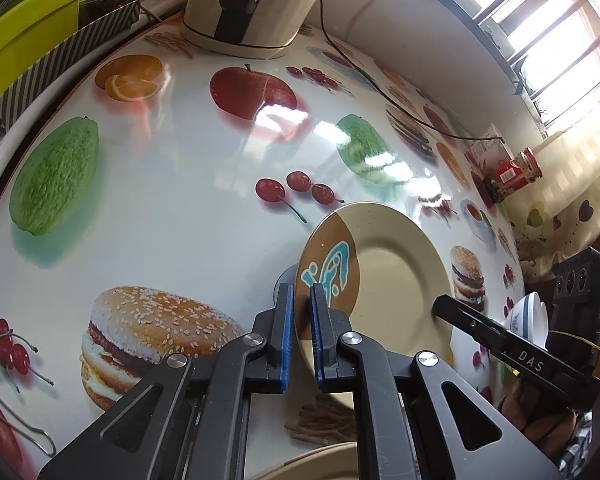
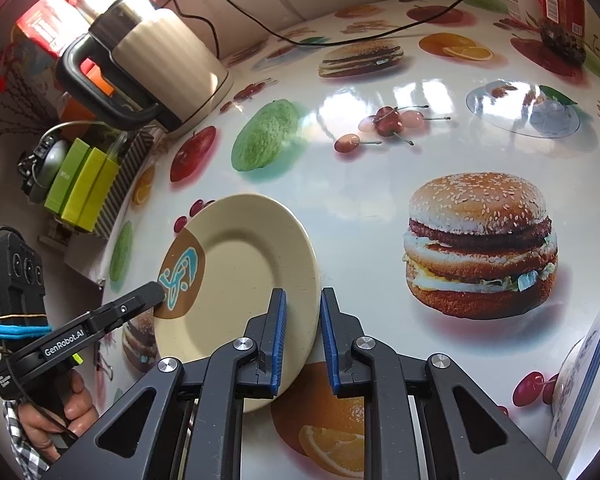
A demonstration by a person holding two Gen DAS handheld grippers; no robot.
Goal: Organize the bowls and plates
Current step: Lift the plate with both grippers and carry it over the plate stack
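A beige plate [image 1: 392, 280] with a brown patch and a blue design hangs tilted over the fruit-print table, held at opposite rims. In the left wrist view my left gripper [image 1: 300, 300] is shut on the rim by the brown patch. My right gripper [image 1: 440, 306] reaches the far rim from the right. In the right wrist view the plate [image 2: 240, 264] has its near rim between the blue pads of my right gripper [image 2: 302, 304], which is shut on it. My left gripper [image 2: 158, 294] bites the patterned edge at the left. A hand holds each gripper.
A cream kettle [image 1: 252, 4] [image 2: 160, 64] stands at the back, with a black cable [image 1: 380, 92] running along the wall. A white-and-blue bowl [image 1: 528, 312] [image 2: 580, 380] sits at the table's right side. Another plate's rim [image 1: 320, 460] shows below. A striped box [image 2: 120, 184] and a jar [image 1: 516, 172] stand at the edges.
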